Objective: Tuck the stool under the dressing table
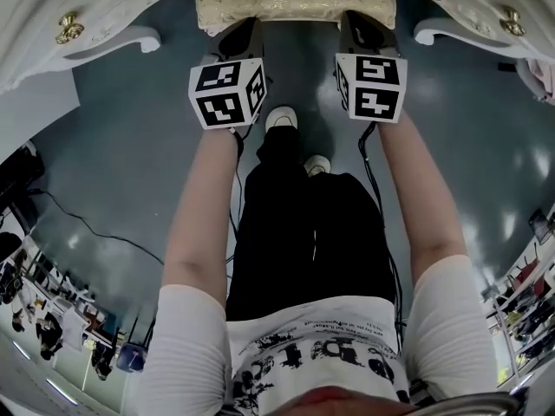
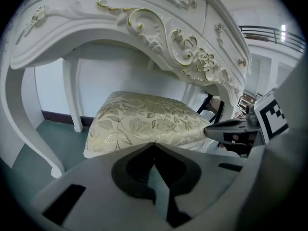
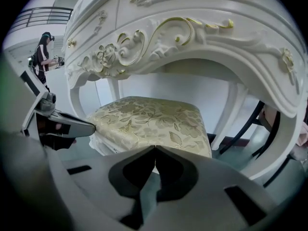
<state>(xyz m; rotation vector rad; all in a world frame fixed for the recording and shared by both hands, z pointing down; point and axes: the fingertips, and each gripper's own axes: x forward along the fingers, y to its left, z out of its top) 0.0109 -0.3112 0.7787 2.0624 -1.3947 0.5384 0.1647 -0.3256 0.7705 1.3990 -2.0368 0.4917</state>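
The stool (image 1: 290, 5) has a cream cushion with a gold leaf pattern and stands partly beneath the white, gold-trimmed dressing table (image 1: 104, 16). Both grippers reach to the cushion's near edge. My left gripper (image 1: 245, 26) is at its left corner and my right gripper (image 1: 360, 22) at its right corner. In the left gripper view the jaws meet at the left gripper (image 2: 154, 144), shut and empty, just before the stool (image 2: 144, 119) under the dressing table (image 2: 144, 28). The right gripper (image 3: 155, 148) is likewise shut in front of the stool (image 3: 154, 117).
Curved white table legs (image 2: 72, 95) flank the stool. Black chair legs (image 3: 252, 126) stand behind on the right. A cable (image 1: 87, 224) lies on the grey-green floor, where my feet (image 1: 282, 118) stand. A person (image 3: 42, 52) stands far off by a railing.
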